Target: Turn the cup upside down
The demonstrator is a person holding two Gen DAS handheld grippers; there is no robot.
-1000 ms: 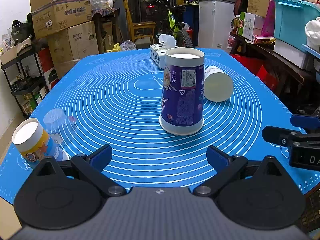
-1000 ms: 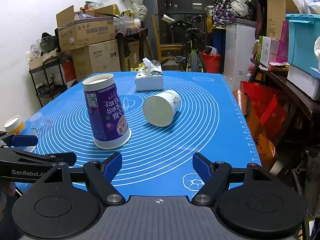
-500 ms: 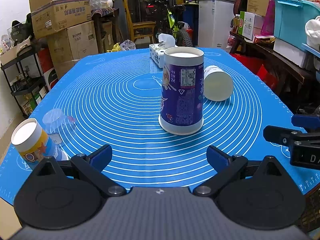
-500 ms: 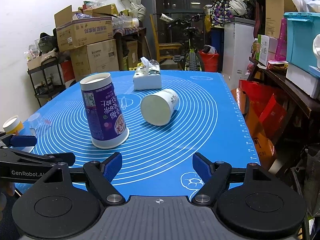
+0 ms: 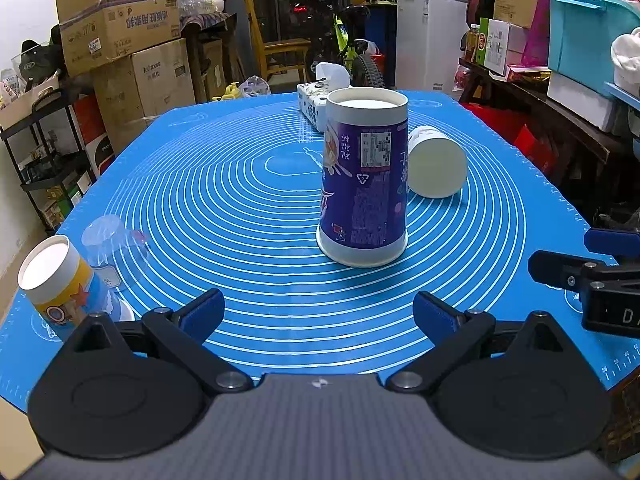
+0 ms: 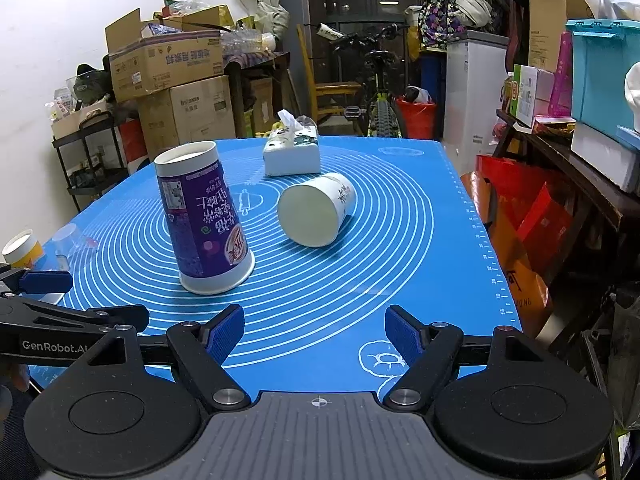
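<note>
A tall purple paper cup (image 5: 364,184) stands upside down, wide rim down, on the blue mat (image 5: 224,200); it also shows in the right wrist view (image 6: 202,220). A white paper cup (image 5: 436,164) lies on its side just right of it, also in the right wrist view (image 6: 316,210). My left gripper (image 5: 318,314) is open and empty, near the mat's front edge, in front of the purple cup. My right gripper (image 6: 314,330) is open and empty, to the right of the left one.
A yellow-and-blue paper cup (image 5: 60,280) stands inverted at the front left beside a clear plastic cup (image 5: 108,240). A tissue box (image 6: 292,152) sits at the mat's far side. Boxes, shelves, a bicycle and bins surround the table.
The right wrist view has shifted slightly, so the cups sit a little further left and lower. The left view and the cups are unchanged.
</note>
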